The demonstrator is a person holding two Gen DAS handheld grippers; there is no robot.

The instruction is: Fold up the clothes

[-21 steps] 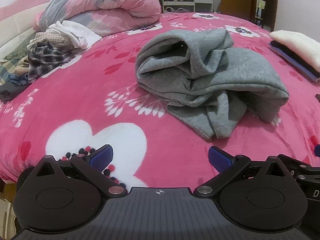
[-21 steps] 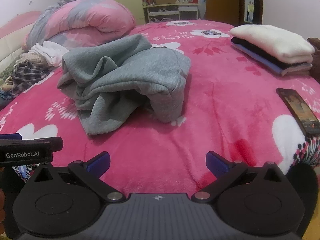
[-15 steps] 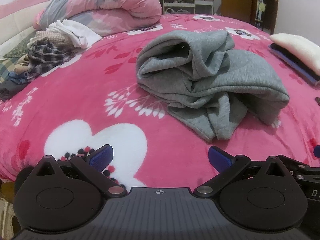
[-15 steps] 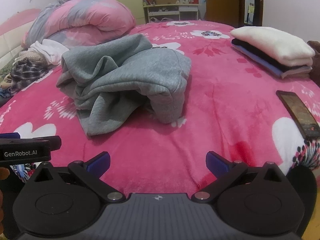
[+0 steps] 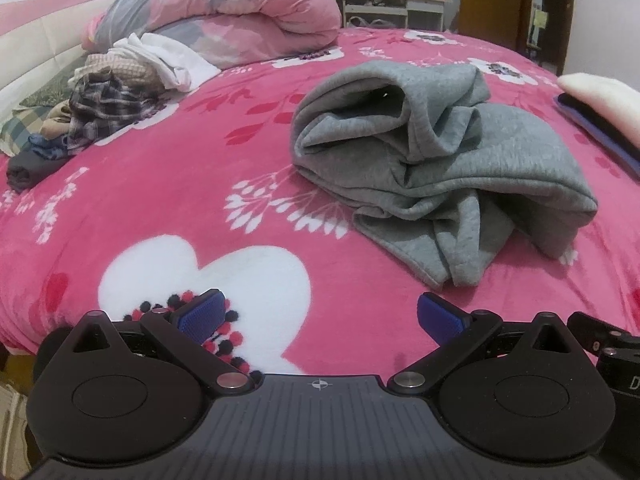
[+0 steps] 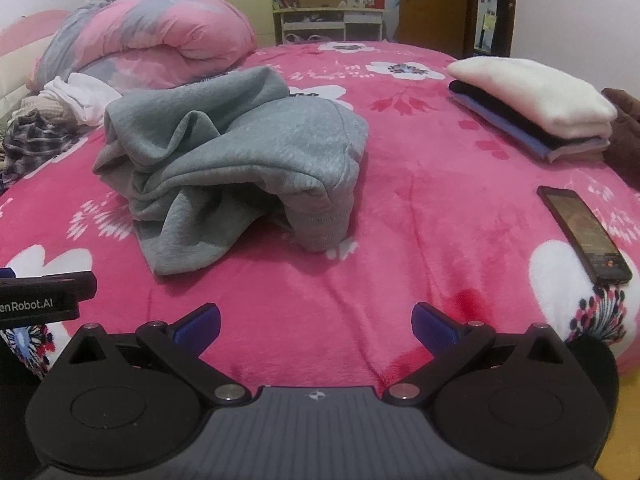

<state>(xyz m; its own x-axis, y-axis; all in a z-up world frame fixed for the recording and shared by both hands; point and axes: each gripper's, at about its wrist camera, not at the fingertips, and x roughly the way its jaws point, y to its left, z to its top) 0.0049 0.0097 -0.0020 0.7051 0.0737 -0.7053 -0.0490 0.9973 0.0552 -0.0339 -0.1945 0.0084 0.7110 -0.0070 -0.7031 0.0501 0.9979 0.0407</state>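
Observation:
A crumpled grey sweatshirt (image 5: 436, 168) lies in a heap on the pink flowered bedspread (image 5: 192, 184); it also shows in the right wrist view as the grey sweatshirt (image 6: 232, 160). My left gripper (image 5: 320, 316) hovers over the bed's near edge, short of the heap, jaws wide open with nothing between the blue pads. My right gripper (image 6: 316, 326) stands beside it, also open and empty, with the sweatshirt ahead and to its left. The left gripper's body (image 6: 40, 300) shows at the left edge of the right wrist view.
A stack of folded clothes (image 6: 532, 108) with a cream top sits at the right. A phone (image 6: 584, 236) lies near the right edge. A heap of unfolded clothes (image 5: 108, 108) and a rolled pink quilt (image 5: 224, 16) lie at the back left.
Both grippers have edged slightly forward toward the grey sweatshirt; it appears a little nearer. Jaws stay open and the clothes have not moved.

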